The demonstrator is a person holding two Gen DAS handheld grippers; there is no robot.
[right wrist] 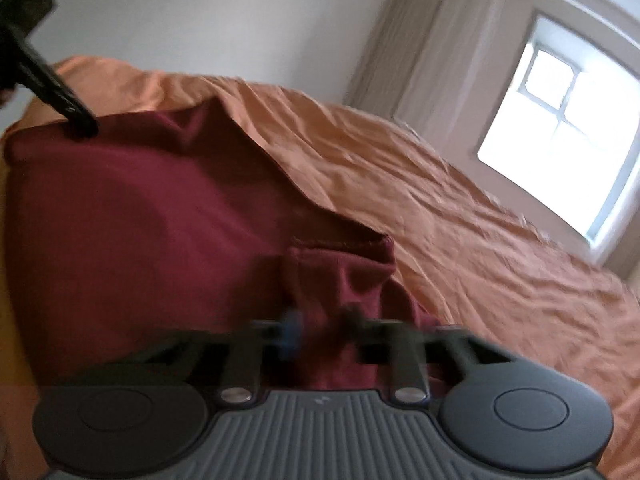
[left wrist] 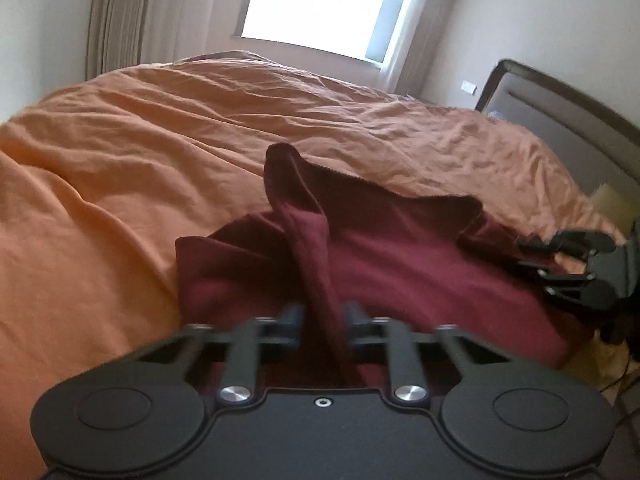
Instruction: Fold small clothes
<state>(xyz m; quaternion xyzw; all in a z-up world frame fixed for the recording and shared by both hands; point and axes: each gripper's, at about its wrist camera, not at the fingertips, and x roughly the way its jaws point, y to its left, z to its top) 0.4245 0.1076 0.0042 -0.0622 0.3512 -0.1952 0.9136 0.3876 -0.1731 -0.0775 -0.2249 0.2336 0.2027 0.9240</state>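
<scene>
Maroon garment [left wrist: 400, 256] pinched at two edges and lifted off the orange bedspread [left wrist: 120, 168], right where a fold wants it. Left gripper [left wrist: 322, 316] clamped on a rolled ridge of the cloth, jaws closed tight around a thick hem that rises in a peak beyond the fingertips. Held that way, most likely, to keep one corner under control while the other end gets carried. Over at the right edge of the left wrist view, right gripper [left wrist: 532, 258] biting the far corner of the same cloth, fabric bunched between its fingers and pulled taut toward it. From the right wrist view, same story up close: right gripper [right wrist: 320, 320] closed on a gathered lump of maroon garment [right wrist: 140, 208], though blurred, so exact pinch depth hard to call. Left gripper [right wrist: 80, 124] seen there as a dark beak nipping the opposite upper edge. Between the two grips, cloth slung like a shallow hammock, lower part resting on the bedspread [right wrist: 460, 208], raised edge casting shadow. Two-point hold reads as a carry-over fold in progress: both corners up so the top half can be laid across the bottom. Beyond the cloth, rumpled bed all round, headboard [left wrist: 560, 120] at right, bright window [left wrist: 320, 4] and curtain [left wrist: 116, 16] behind. Wrinkled bedding a likely nuisance for a flat landing.
</scene>
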